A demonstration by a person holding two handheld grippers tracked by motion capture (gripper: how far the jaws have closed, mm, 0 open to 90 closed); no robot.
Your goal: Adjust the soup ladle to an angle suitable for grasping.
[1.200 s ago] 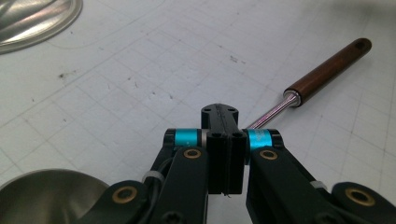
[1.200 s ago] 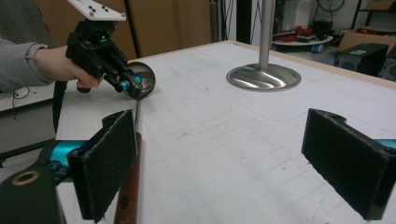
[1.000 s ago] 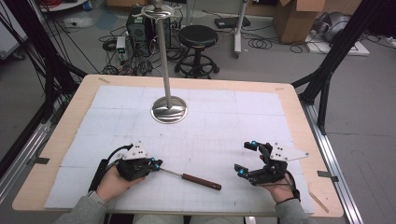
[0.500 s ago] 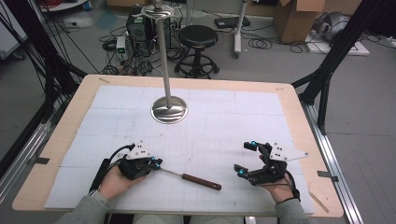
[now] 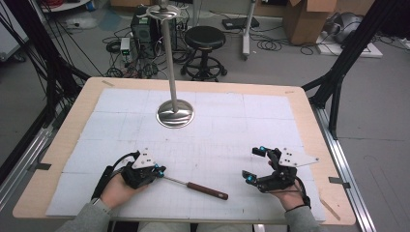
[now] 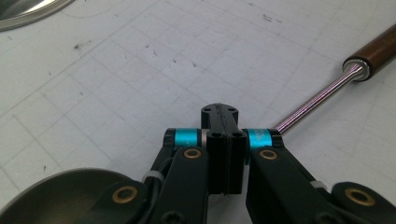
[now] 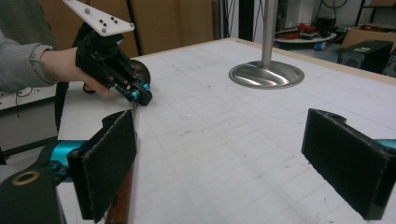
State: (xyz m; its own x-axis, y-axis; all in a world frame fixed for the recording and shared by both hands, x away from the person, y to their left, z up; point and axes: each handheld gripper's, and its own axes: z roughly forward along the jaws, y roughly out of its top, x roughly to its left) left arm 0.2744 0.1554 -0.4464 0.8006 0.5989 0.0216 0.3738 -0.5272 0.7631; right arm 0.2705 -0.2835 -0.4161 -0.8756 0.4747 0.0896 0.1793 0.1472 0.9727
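A ladle with a thin metal shaft and a brown wooden handle lies on the white mat near the front edge. Its shaft runs out from under my left gripper, and its dark bowl sits just behind the jaws. The left gripper rests on the mat with its jaws pressed together. I cannot tell whether they pinch the shaft. My right gripper rests at the front right with its jaws wide apart and nothing between them. The ladle's handle lies by its left jaw.
A tall metal stand with a round shiny base rises from the mat's far middle, its base also visible. The wooden table edge frames the gridded mat. A stool, cables and boxes stand on the floor beyond.
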